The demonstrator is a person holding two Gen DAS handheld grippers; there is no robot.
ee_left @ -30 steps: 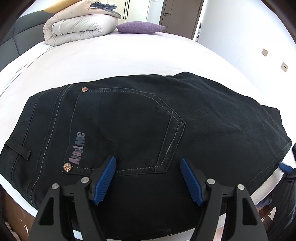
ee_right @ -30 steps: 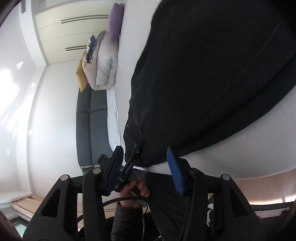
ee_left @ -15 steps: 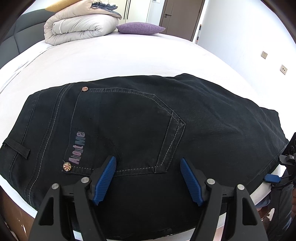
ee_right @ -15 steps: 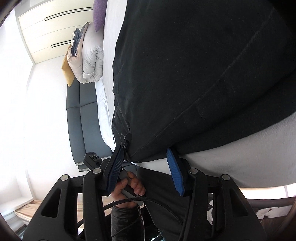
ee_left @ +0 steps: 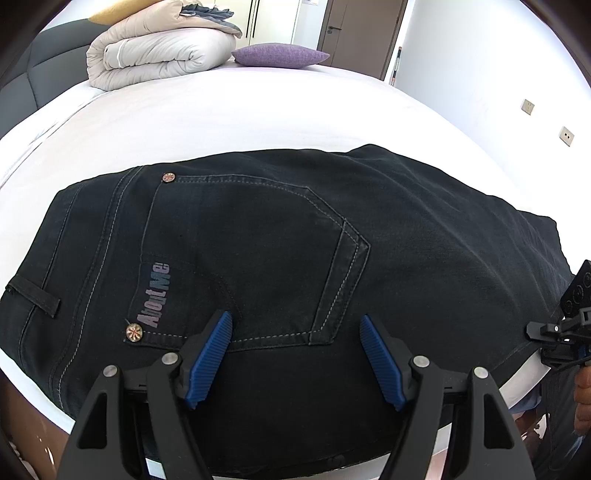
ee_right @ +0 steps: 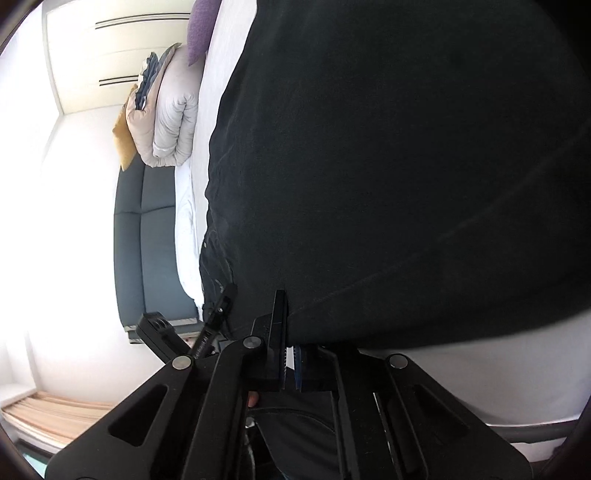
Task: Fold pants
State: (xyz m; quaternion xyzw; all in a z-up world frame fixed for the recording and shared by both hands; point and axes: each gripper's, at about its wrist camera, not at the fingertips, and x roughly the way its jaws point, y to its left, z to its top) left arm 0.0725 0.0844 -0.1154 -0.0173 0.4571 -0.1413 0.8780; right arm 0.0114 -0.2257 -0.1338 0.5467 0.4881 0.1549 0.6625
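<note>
Black pants [ee_left: 280, 251] lie folded on the white bed [ee_left: 221, 110], back pocket and "AboutMe" label facing up. My left gripper [ee_left: 295, 358] is open, its blue pads hovering over the pants' near edge below the pocket. In the right wrist view the pants [ee_right: 388, 166] fill most of the frame. My right gripper [ee_right: 291, 363] is shut at the pants' edge at the bed's side; whether cloth is between the pads I cannot tell. The right gripper also shows at the far right of the left wrist view [ee_left: 565, 332].
A rolled grey duvet [ee_left: 159, 55] and a purple pillow [ee_left: 280, 55] lie at the far end of the bed. A dark sofa [ee_right: 147, 236] stands beside the bed. A brown door [ee_left: 362, 29] is at the back.
My right gripper has closed from open and moved in to the pants' edge. My left gripper has stayed open in the same place over the pants.
</note>
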